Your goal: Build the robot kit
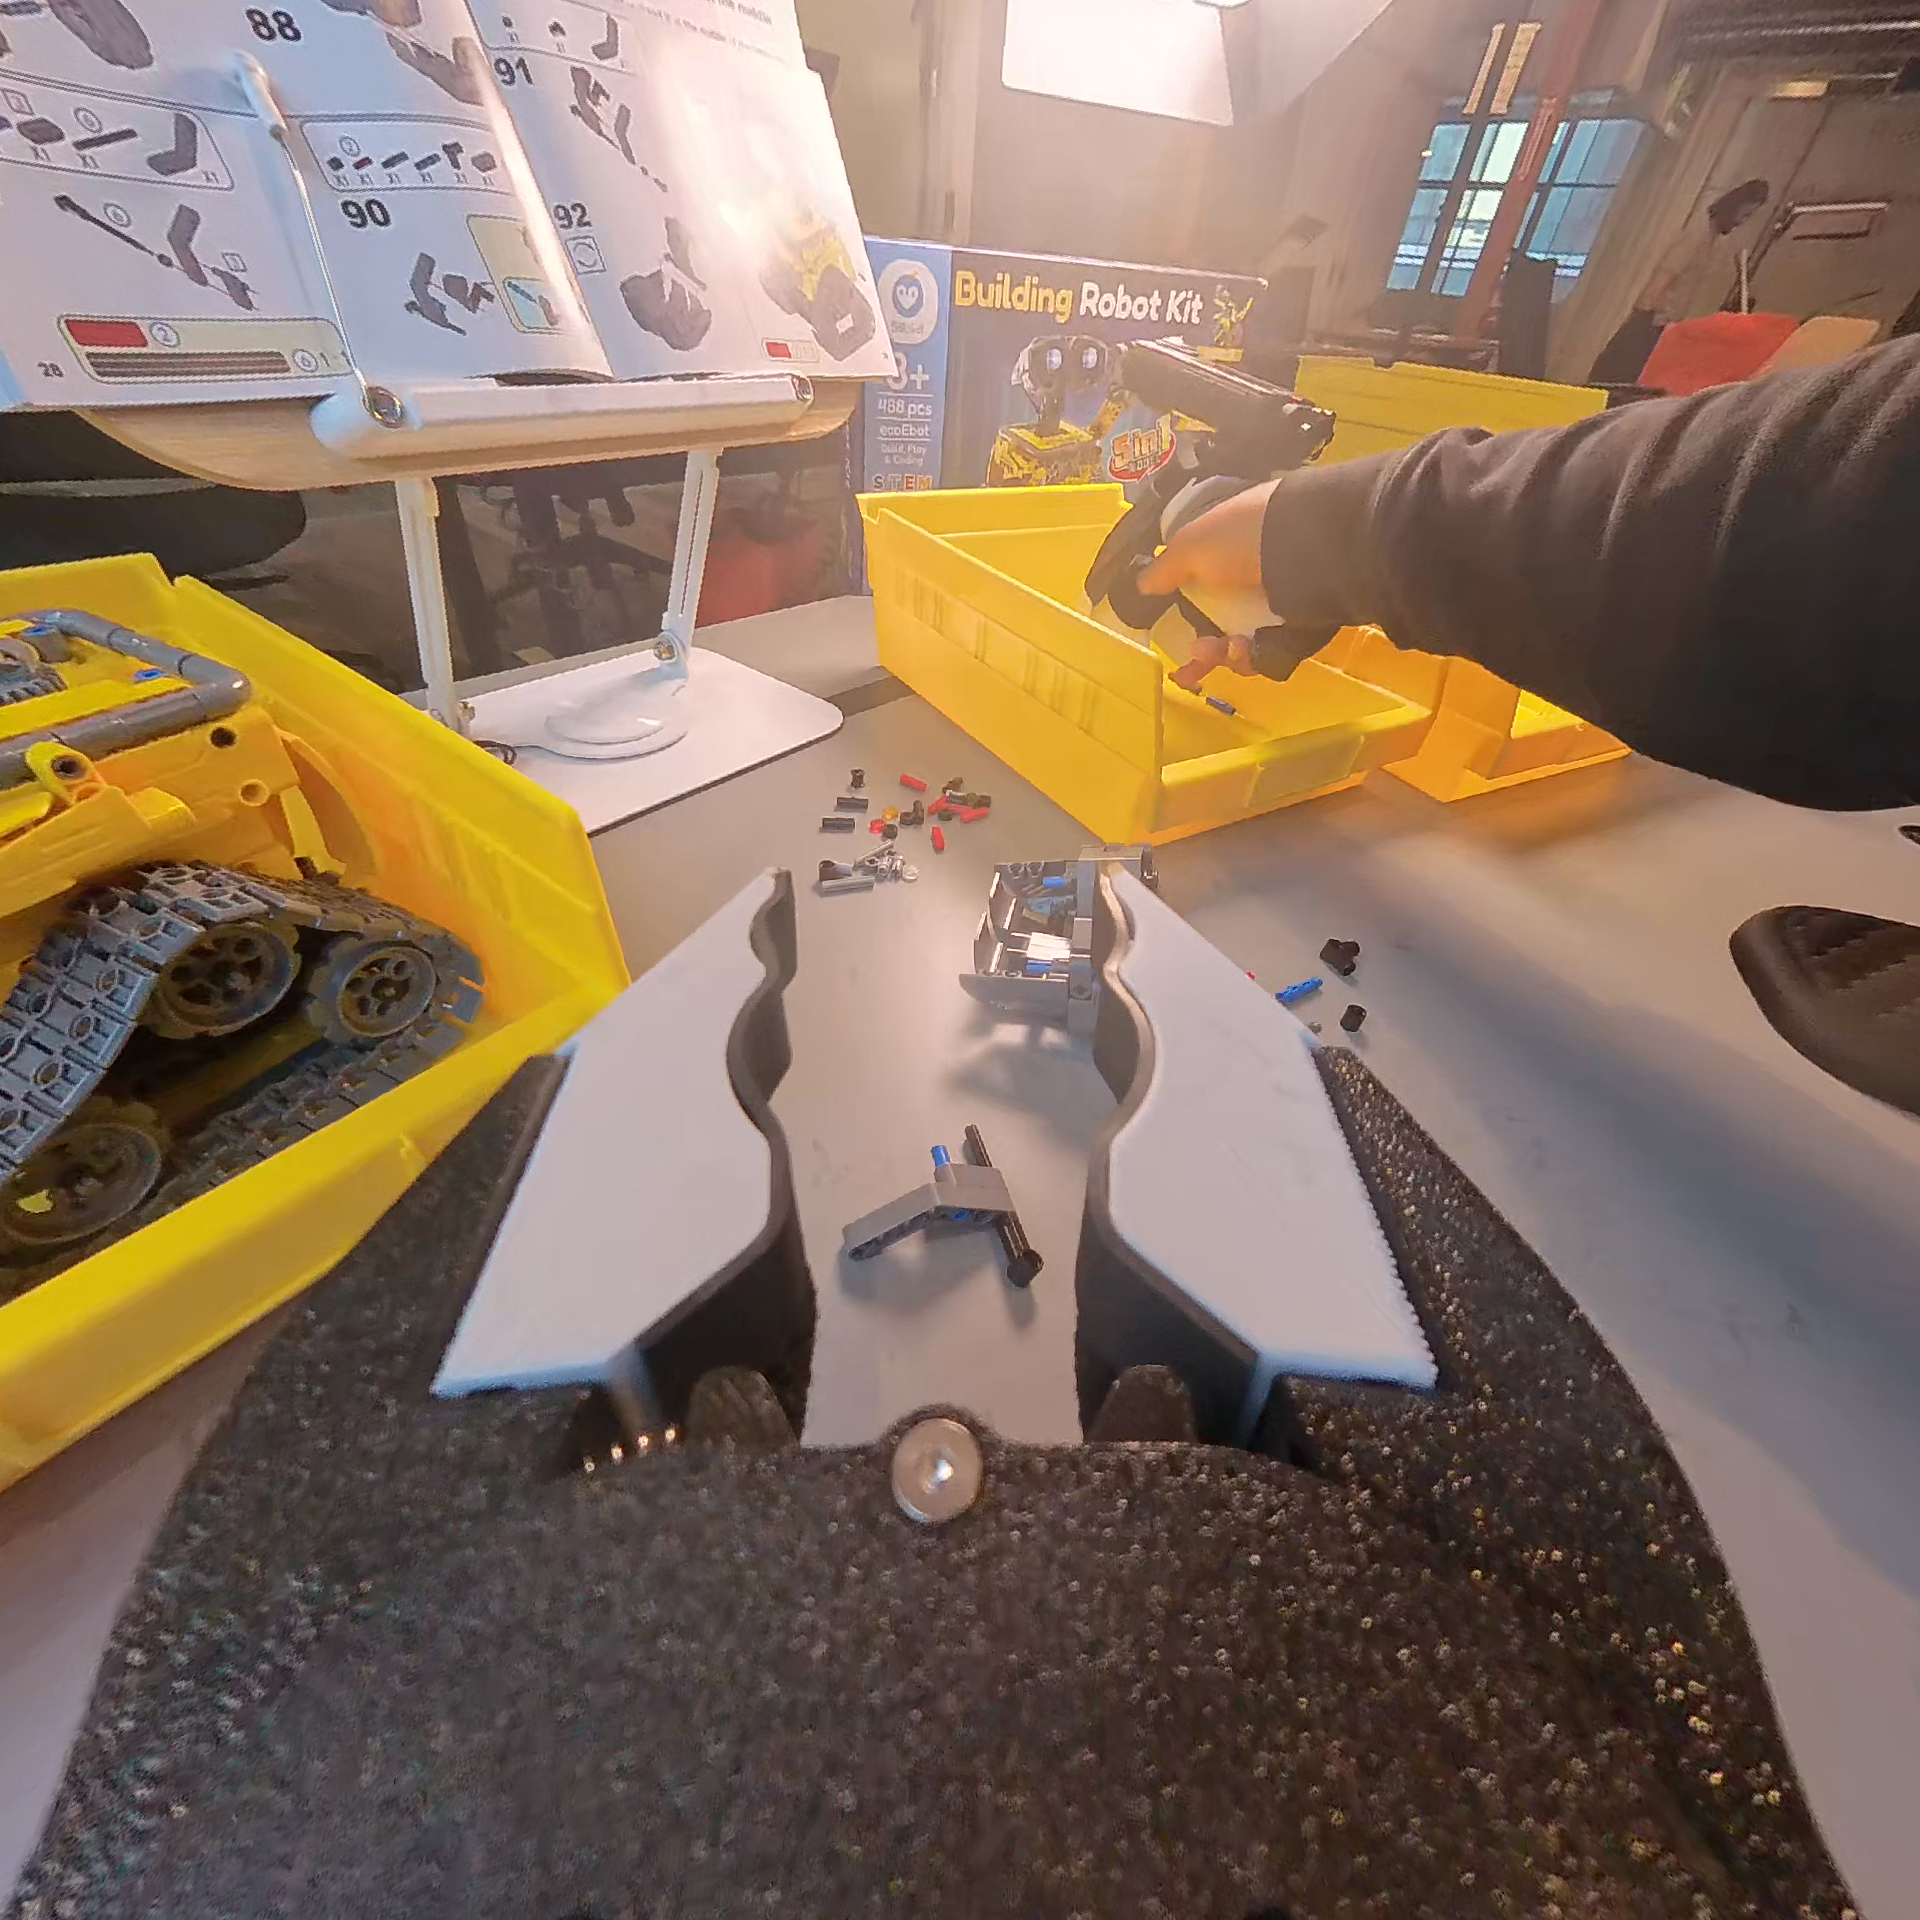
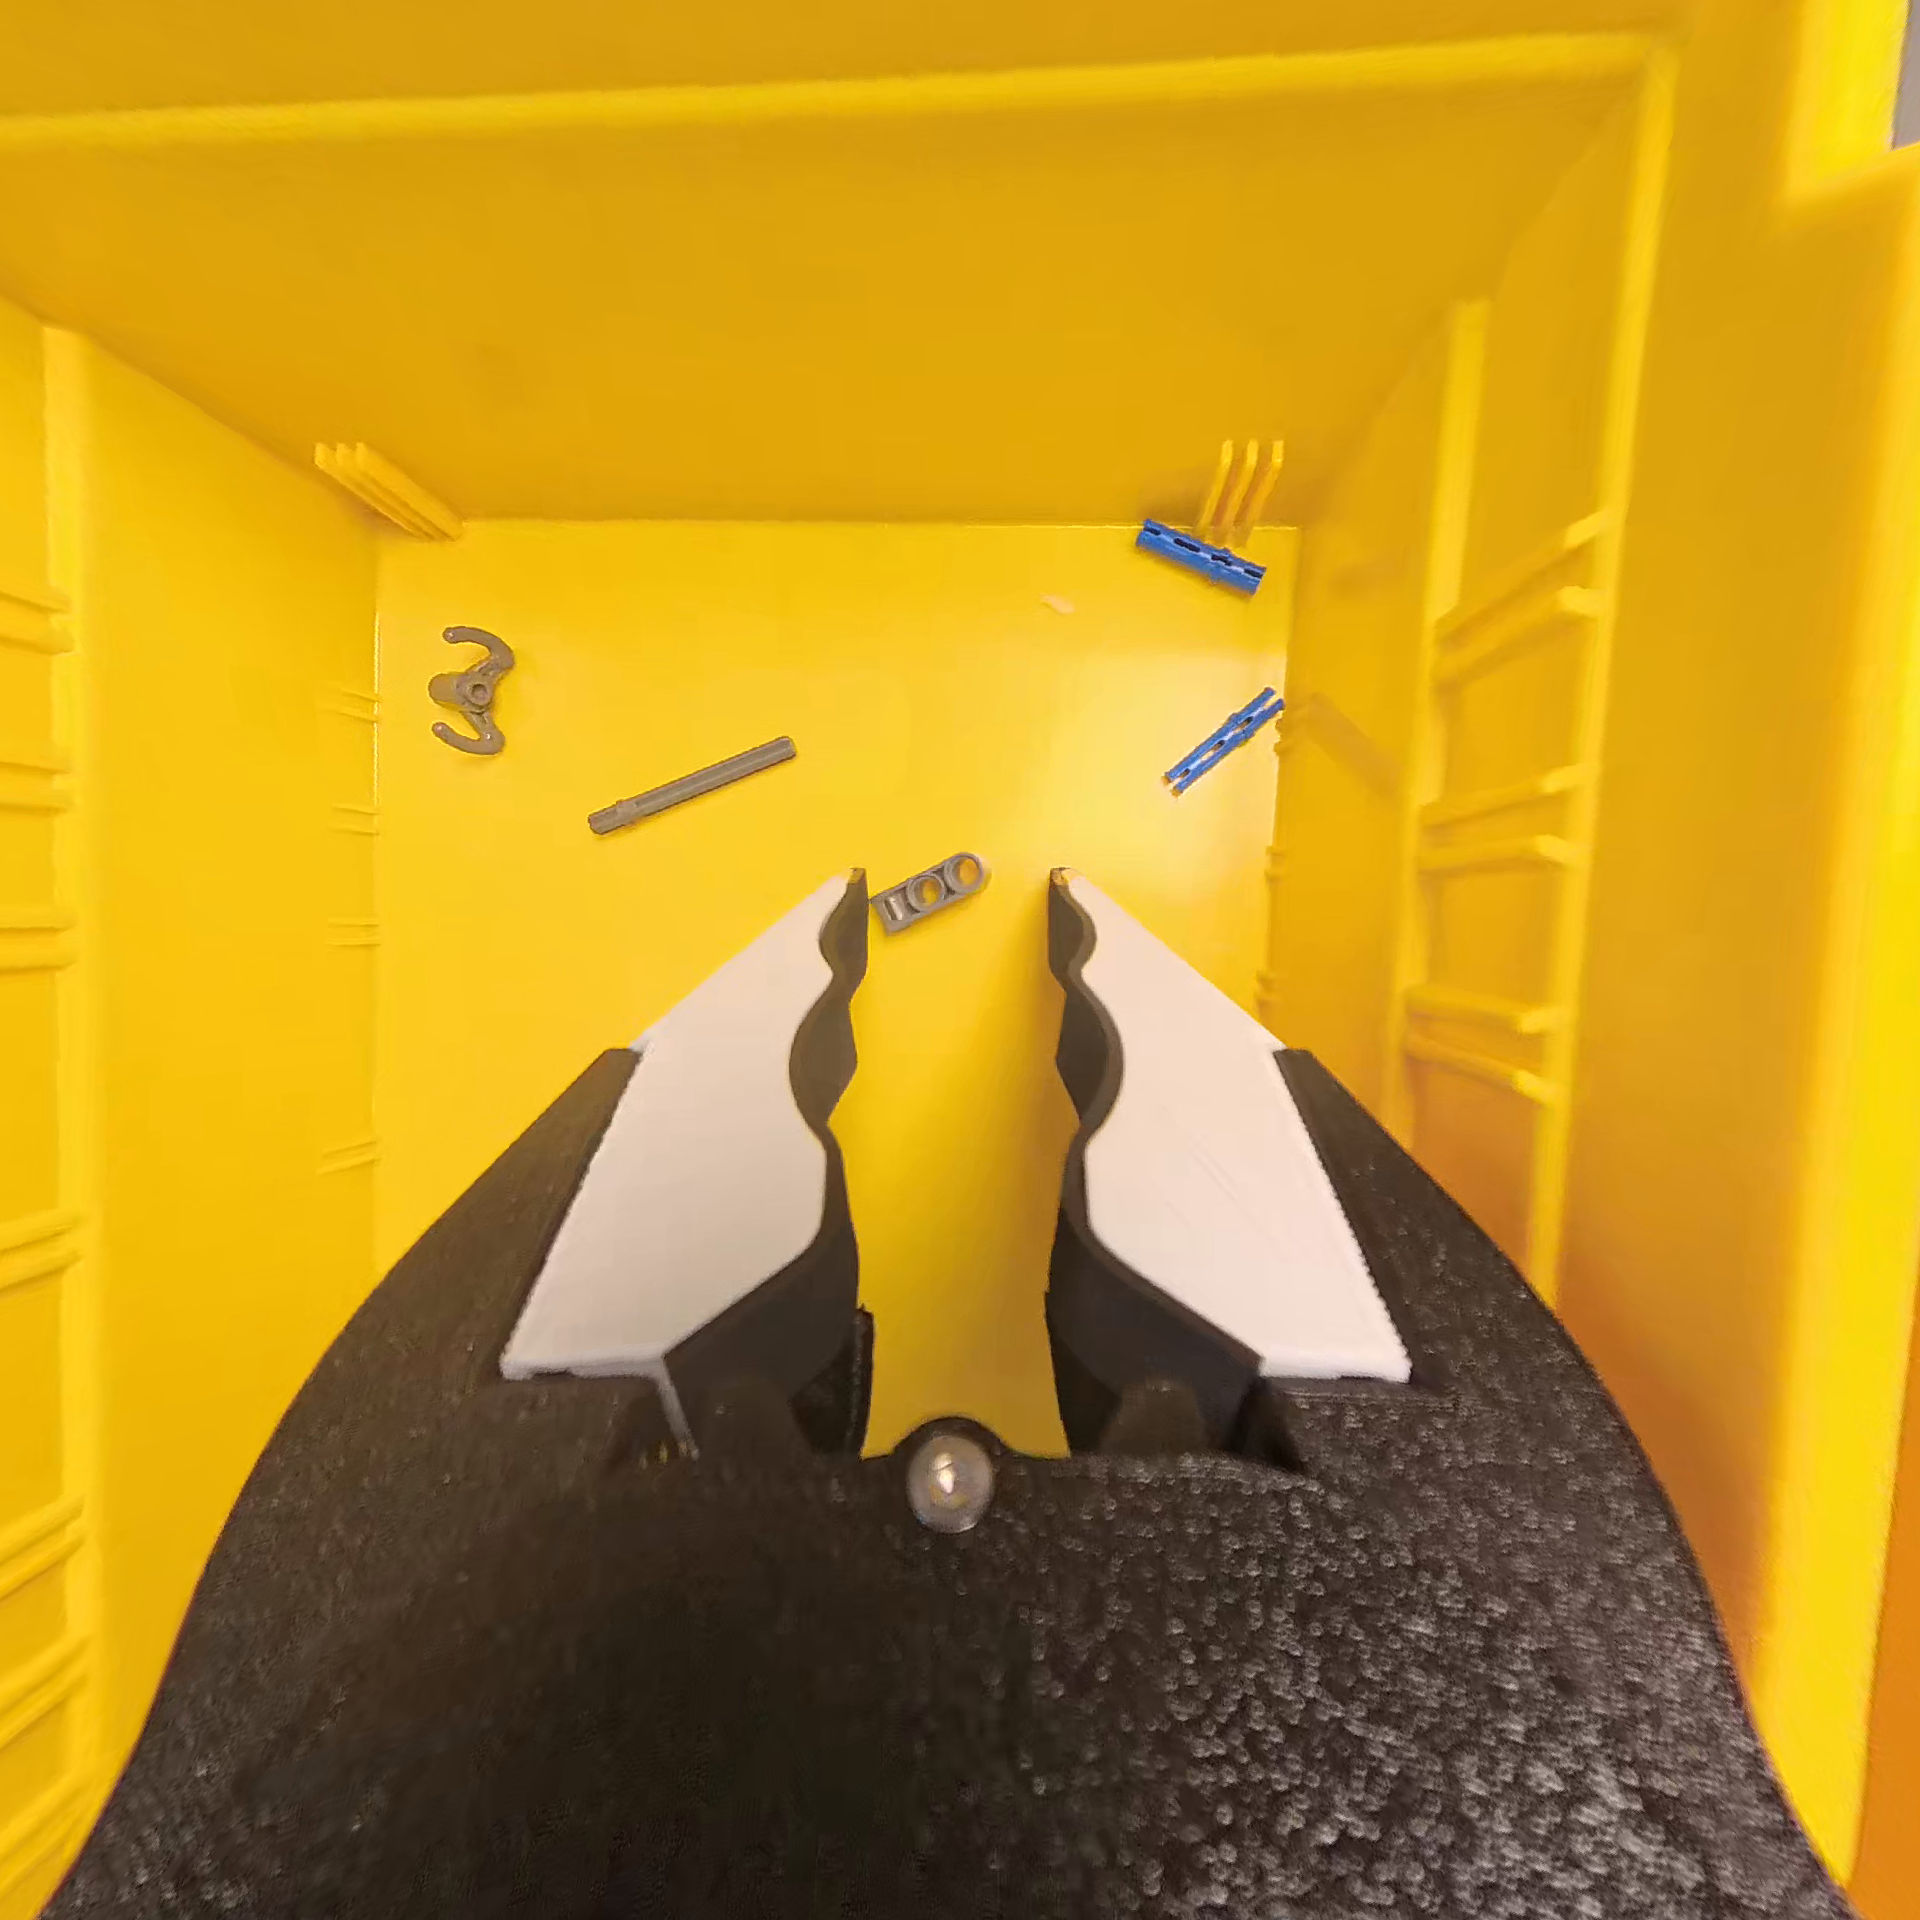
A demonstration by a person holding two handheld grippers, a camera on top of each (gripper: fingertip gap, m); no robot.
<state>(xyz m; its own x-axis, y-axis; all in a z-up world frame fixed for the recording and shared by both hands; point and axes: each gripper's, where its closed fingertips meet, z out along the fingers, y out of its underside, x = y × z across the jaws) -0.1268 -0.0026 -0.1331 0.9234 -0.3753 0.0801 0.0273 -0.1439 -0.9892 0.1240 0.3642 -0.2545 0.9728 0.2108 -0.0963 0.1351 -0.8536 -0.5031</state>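
Note:
My left gripper [image 1: 948, 883] is open over the grey table. A grey angled beam with a black axle [image 1: 951, 1210] lies between its fingers, untouched. A grey block assembly [image 1: 1039, 940] sits by the right fingertip. My right gripper [image 2: 956, 883] is open, pointing down into a yellow bin [image 2: 727, 364]. A small grey two-hole plate [image 2: 930, 890] lies just past its left fingertip. A grey axle [image 2: 691, 784], a grey hook piece [image 2: 473, 691] and two blue pins [image 2: 1200, 554] [image 2: 1224, 738] lie on the bin floor. In the left wrist view the right gripper [image 1: 1195, 665] reaches into that bin [image 1: 1018, 665].
A yellow bin [image 1: 447, 831] at left holds a yellow tracked vehicle model [image 1: 187, 914]. An instruction booklet on a white stand [image 1: 416, 208] stands behind. Small loose parts [image 1: 904, 816] lie on the table. A kit box [image 1: 1039, 353] and another yellow bin [image 1: 1496, 748] are behind. The gap from one gripper's tips to the other's is roughly 45 cm. The grey hook piece [image 2: 473, 691] sits 9 cm or so from the ends of my right fingers.

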